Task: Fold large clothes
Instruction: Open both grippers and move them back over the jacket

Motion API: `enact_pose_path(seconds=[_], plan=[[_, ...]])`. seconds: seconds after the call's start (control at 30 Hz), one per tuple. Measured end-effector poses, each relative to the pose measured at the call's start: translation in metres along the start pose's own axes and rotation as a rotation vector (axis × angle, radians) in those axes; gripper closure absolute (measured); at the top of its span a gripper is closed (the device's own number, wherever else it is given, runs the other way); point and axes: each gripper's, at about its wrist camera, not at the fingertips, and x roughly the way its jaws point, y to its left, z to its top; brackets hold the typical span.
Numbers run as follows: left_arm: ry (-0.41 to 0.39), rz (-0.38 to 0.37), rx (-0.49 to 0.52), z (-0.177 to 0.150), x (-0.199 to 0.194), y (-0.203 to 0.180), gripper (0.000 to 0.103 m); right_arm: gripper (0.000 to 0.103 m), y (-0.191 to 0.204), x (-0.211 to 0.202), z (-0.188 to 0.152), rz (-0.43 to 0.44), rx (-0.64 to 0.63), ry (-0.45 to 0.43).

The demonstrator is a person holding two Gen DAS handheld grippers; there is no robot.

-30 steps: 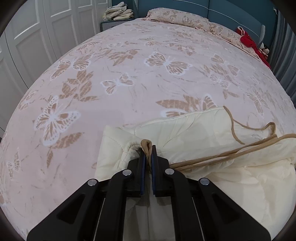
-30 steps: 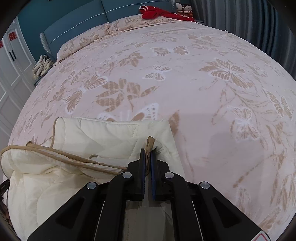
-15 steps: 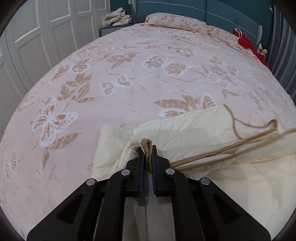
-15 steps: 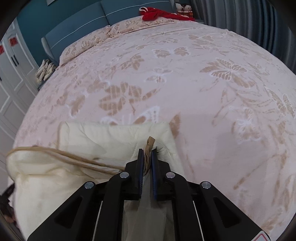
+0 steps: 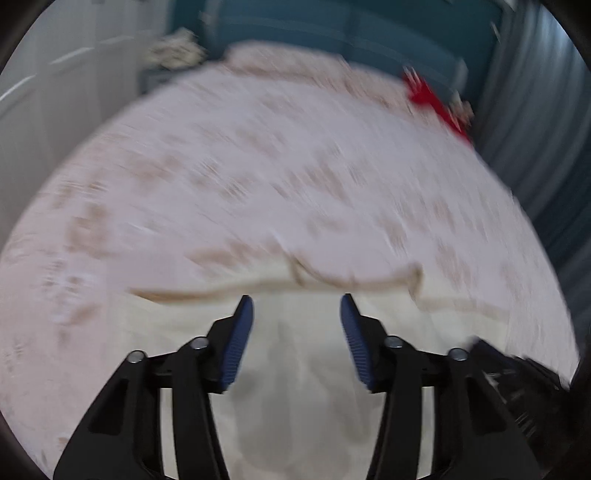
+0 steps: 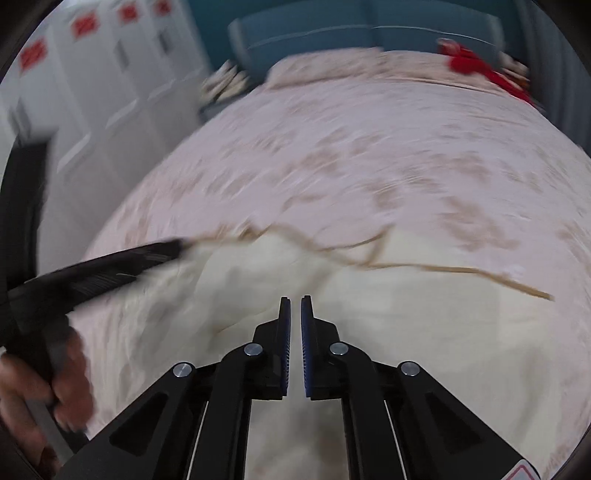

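A cream quilted garment with tan piping [image 5: 295,354] lies spread on the pink butterfly bedspread [image 5: 258,177]. Both views are blurred by motion. My left gripper [image 5: 296,302] is open and empty above the garment. My right gripper [image 6: 295,301] has its jaws nearly together, a thin gap between the pads, nothing held, above the garment [image 6: 406,325]. The left gripper [image 6: 177,245] also shows in the right wrist view at the left, over the garment's far edge.
Blue headboard [image 6: 332,26] and pillows [image 6: 332,66] at the far end, a red item [image 6: 480,70] at the far right. White wardrobe doors [image 6: 92,74] on the left, grey curtain [image 5: 535,129] on the right. Folded clothes [image 5: 173,51] on a nightstand.
Both grippers let go of the garment's tan-piped edges and pulled up and back. The left one opened wide. The garment now lies flatter on the bed.
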Motion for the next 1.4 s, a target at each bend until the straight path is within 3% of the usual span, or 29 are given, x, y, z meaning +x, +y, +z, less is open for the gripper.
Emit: enact_pose_path(seconds=[0.1, 0.23, 0.4, 0.53, 0.77, 0.9, 0.97, 1.07, 1.1, 1.13, 1.17, 1.23, 1.3, 1.33, 1.4], plan=[[0.079, 0.044, 0.023, -0.014, 0.037, -0.009, 0.061, 0.099, 0.002, 0.032, -0.001, -0.011, -0.018, 0.076], [0.094, 0.121, -0.008, -0.018, 0.062, 0.010, 0.062, 0.103, -0.025, 0.058, 0.005, -0.053, 0.038, 0.102], [0.100, 0.148, -0.035, -0.013, 0.079, 0.035, 0.062, 0.103, -0.064, 0.074, 0.009, -0.107, 0.157, 0.086], [0.094, 0.122, -0.072, -0.011, 0.090, 0.053, 0.065, 0.103, -0.104, 0.075, 0.007, -0.107, 0.267, 0.067], [0.046, 0.114, -0.067, -0.018, 0.096, 0.053, 0.065, 0.103, -0.156, 0.051, -0.009, -0.125, 0.386, 0.011], [0.025, 0.074, -0.099, -0.017, 0.094, 0.061, 0.065, 0.103, -0.193, 0.022, -0.024, -0.224, 0.470, -0.039], [0.019, 0.052, -0.127, -0.014, 0.086, 0.067, 0.071, 0.103, -0.217, 0.008, -0.031, -0.273, 0.510, -0.044], [-0.009, 0.100, -0.181, -0.012, 0.058, 0.093, 0.073, 0.103, -0.253, -0.011, -0.046, -0.298, 0.597, -0.031], [-0.022, 0.126, -0.198, -0.012, 0.046, 0.107, 0.073, 0.103, -0.257, -0.020, -0.046, -0.372, 0.597, -0.020], [-0.023, 0.140, -0.210, -0.014, 0.039, 0.118, 0.073, 0.099, -0.256, -0.030, -0.044, -0.455, 0.578, -0.015], [-0.019, 0.159, -0.229, -0.017, 0.030, 0.134, 0.073, 0.099, -0.254, -0.038, -0.044, -0.455, 0.573, -0.036], [-0.001, 0.268, -0.256, -0.023, 0.020, 0.161, 0.067, 0.099, -0.239, -0.061, -0.041, -0.400, 0.576, -0.095], [0.057, 0.355, -0.340, -0.035, 0.016, 0.199, 0.070, 0.099, -0.210, -0.071, -0.033, -0.335, 0.532, -0.124], [0.084, 0.343, -0.418, -0.042, 0.011, 0.216, 0.071, 0.099, -0.182, -0.073, -0.026, -0.277, 0.475, -0.124], [0.031, 0.260, -0.542, -0.051, -0.010, 0.228, 0.071, 0.099, -0.138, -0.069, -0.020, -0.188, 0.377, -0.100]])
